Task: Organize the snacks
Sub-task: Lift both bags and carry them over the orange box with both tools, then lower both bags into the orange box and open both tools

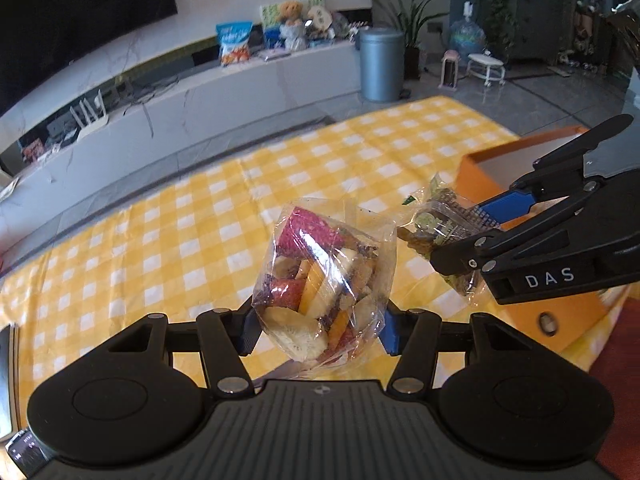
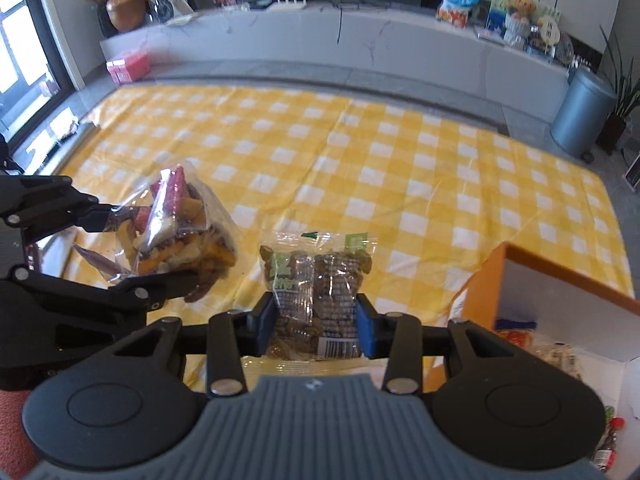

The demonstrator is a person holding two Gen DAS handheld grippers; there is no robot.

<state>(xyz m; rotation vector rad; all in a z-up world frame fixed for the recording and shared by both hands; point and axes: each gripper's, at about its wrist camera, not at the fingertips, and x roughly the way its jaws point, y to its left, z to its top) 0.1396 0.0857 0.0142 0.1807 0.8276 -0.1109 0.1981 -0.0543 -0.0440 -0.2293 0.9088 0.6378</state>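
Note:
My left gripper (image 1: 320,330) is shut on a clear bag of mixed dried fruit chips (image 1: 320,280) and holds it above the yellow checked cloth (image 1: 200,208). The same bag (image 2: 180,236) and left gripper (image 2: 136,248) show at the left of the right wrist view. My right gripper (image 2: 316,328) is shut on a clear packet of brown nuts (image 2: 316,284) with a green label, held above the cloth. In the left wrist view the right gripper (image 1: 476,232) holds that packet (image 1: 436,224) just left of the orange box (image 1: 568,312).
The orange box (image 2: 560,280) with white inside stands at the right and holds several snack packets (image 2: 556,352). A red surface (image 1: 616,380) lies by it. A grey bin (image 2: 580,112), plants and a low white TV bench stand beyond the cloth.

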